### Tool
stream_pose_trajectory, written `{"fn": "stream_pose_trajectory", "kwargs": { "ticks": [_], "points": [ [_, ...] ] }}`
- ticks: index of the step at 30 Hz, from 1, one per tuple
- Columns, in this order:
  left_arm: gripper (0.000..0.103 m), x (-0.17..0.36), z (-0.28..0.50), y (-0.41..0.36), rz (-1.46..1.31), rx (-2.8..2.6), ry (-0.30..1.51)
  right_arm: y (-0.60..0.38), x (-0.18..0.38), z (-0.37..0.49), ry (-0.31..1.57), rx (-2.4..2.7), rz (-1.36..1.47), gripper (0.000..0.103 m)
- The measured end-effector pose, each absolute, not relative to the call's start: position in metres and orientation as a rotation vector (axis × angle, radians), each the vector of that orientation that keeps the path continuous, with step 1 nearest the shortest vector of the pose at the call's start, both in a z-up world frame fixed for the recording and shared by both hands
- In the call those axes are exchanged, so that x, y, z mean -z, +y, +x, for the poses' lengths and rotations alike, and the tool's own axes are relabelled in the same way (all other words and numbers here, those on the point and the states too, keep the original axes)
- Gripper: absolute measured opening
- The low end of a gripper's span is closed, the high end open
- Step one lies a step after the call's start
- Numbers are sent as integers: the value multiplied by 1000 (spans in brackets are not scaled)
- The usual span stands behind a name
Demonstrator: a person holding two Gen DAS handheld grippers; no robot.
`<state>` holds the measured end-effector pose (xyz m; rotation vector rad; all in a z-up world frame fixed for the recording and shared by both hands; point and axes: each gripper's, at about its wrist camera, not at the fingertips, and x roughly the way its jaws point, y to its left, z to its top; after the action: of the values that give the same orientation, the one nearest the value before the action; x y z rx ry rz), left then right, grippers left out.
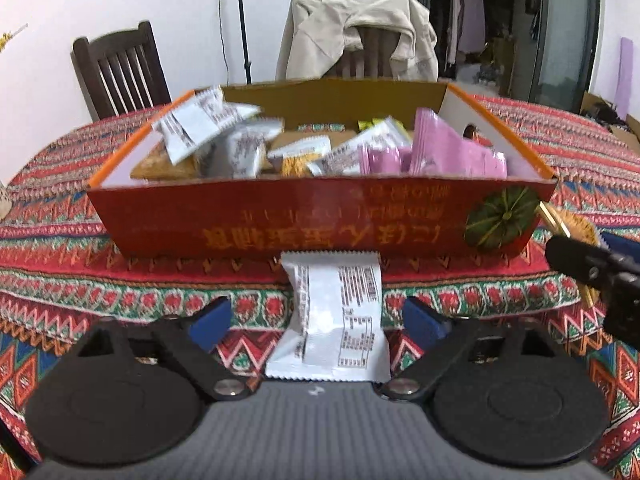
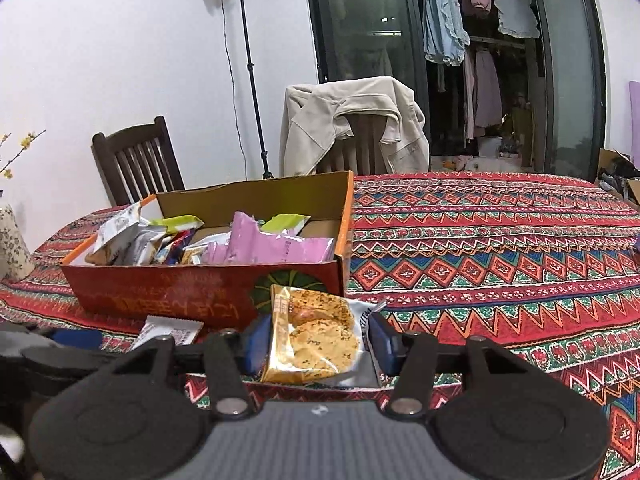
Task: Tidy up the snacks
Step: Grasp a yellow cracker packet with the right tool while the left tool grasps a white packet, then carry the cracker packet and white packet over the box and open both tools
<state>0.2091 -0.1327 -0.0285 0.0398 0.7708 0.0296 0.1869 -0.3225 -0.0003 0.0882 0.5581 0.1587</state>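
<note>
A red and orange cardboard box (image 1: 280, 216) stands on the patterned tablecloth, holding several snack packets, white ones at the left and pink ones (image 1: 452, 152) at the right. Just in front of it lies a white packet (image 1: 336, 320) with printed text. My left gripper (image 1: 318, 316) straddles this packet, open, with a gap between each blue pad and the wrapper. My right gripper (image 2: 318, 340) is shut on a cracker packet (image 2: 316, 336) with a clear front, held just before the box's (image 2: 160, 288) near right corner. The white packet (image 2: 172, 330) shows at the lower left of the right wrist view.
Two wooden chairs stand behind the table, a bare one (image 2: 136, 160) and one draped with a beige jacket (image 2: 352, 128). A light stand (image 2: 248, 68) rises between them. A flowered vase (image 2: 12, 248) sits at the table's left edge. The tablecloth (image 2: 500, 248) stretches away right of the box.
</note>
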Motion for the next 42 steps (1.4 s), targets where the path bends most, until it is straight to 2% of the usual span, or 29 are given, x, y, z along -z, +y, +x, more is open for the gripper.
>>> {"fn": "stream_pose_trajectory", "kwargs": {
  "ticks": [4, 5, 8, 15, 24, 32, 42],
  "points": [
    [61, 32, 211, -133, 24, -2, 774, -319, 0, 186, 554, -170, 81, 52],
    [48, 31, 210, -134, 24, 13, 769, -318, 0, 185, 554, -173, 79, 52],
    [42, 30, 207, -135, 31, 39, 764, -316, 0, 186, 554, -176, 76, 52],
    [42, 15, 188, -123, 7, 87, 719, -311, -2, 181, 535, -201, 68, 52],
    [42, -44, 177, -98, -40, 164, 588, -300, -29, 174, 455, -245, 41, 52],
    [42, -77, 219, -81, -47, 80, 519, -280, -51, 210, 444, -223, 19, 52],
    [43, -83, 285, -67, -48, -14, 487, -252, -52, 281, 458, -194, 22, 52]
  ]
}}
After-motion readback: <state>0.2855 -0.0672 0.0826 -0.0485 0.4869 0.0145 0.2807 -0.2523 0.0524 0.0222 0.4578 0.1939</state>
